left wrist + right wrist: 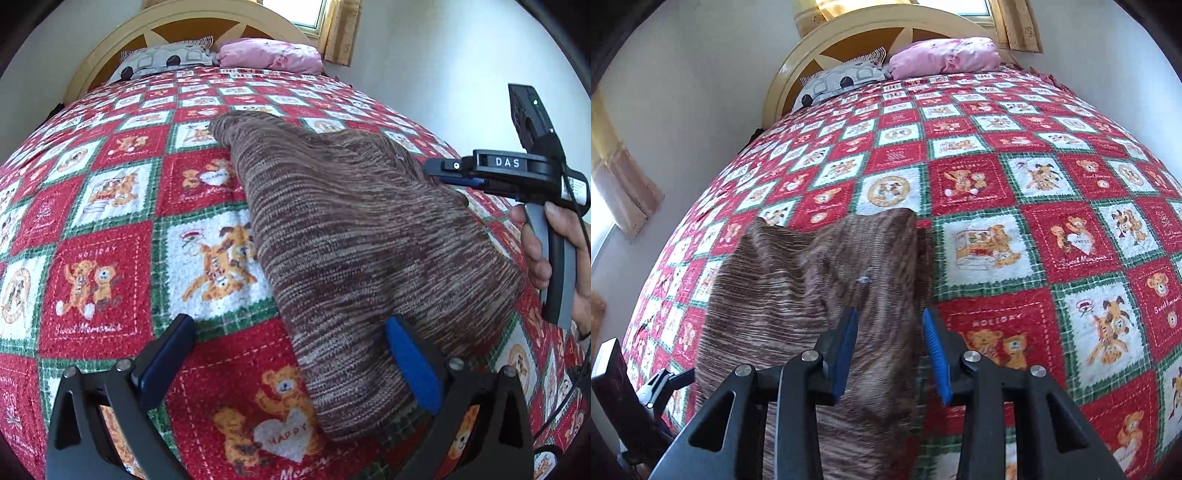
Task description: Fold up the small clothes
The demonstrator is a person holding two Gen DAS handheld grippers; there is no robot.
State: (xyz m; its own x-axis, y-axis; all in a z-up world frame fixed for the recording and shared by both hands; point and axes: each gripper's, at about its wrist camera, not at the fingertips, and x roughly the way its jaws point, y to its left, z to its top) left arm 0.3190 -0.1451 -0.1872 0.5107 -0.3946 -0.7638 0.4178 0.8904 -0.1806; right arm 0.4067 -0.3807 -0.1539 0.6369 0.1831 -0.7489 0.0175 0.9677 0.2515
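A brown striped knit garment (354, 236) lies on the red, white and green teddy-bear quilt (110, 206). My left gripper (291, 332) is open wide, its blue pads straddling the garment's near left edge. My right gripper (436, 173) comes in from the right over the garment's far right part; a hand holds its handle. In the right wrist view the right gripper (890, 328) is open with the garment (798, 288) between and below its blue pads (846, 350), the cloth's right edge running between the fingers. The left gripper (653, 387) shows at the lower left.
Bed covered by the quilt (1034, 184), with a patterned grey pillow (162, 59) and a pink pillow (269, 53) against the cream headboard (857, 29). White walls on both sides, curtained windows (624, 192) behind and to the left.
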